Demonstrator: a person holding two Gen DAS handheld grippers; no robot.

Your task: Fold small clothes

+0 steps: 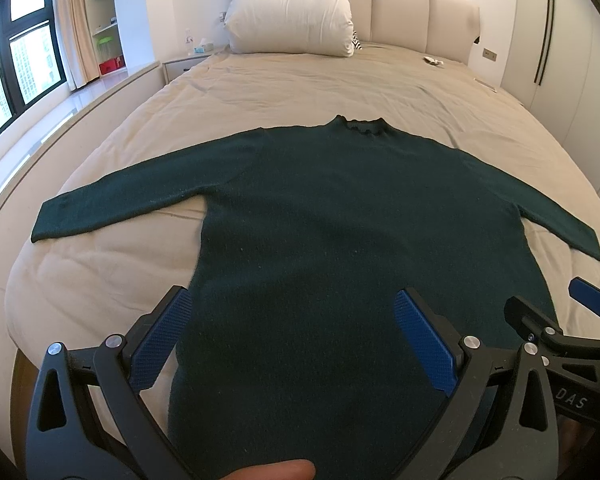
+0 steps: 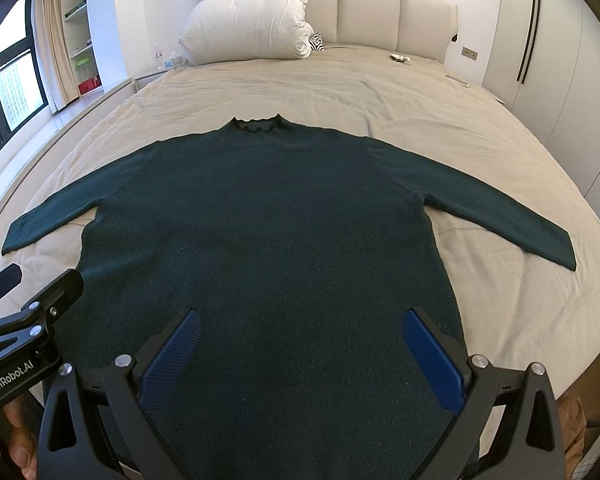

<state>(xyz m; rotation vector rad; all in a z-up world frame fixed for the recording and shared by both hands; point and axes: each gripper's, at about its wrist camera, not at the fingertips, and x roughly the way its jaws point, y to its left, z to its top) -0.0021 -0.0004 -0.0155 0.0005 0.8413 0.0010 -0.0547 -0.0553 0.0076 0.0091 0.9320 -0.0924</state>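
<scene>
The sweater (image 1: 340, 216) lies flat on the bed (image 1: 260, 80), collar toward the pillow (image 1: 290, 16), both sleeves spread. Left gripper (image 1: 292, 344) and right gripper (image 2: 300, 356) hover wide above its hem, empty. Folding appears not yet begun; next likely calls for taking a sleeve.

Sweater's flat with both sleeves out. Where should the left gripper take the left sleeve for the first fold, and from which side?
Probably at the cuff of the left sleeve. The dark green sweater lies flat on the bed, and the cuff is a free end with bare sheet around it. Bring the open left gripper in from the outer left, low along the sheet, one finger sliding under the edge.
</scene>
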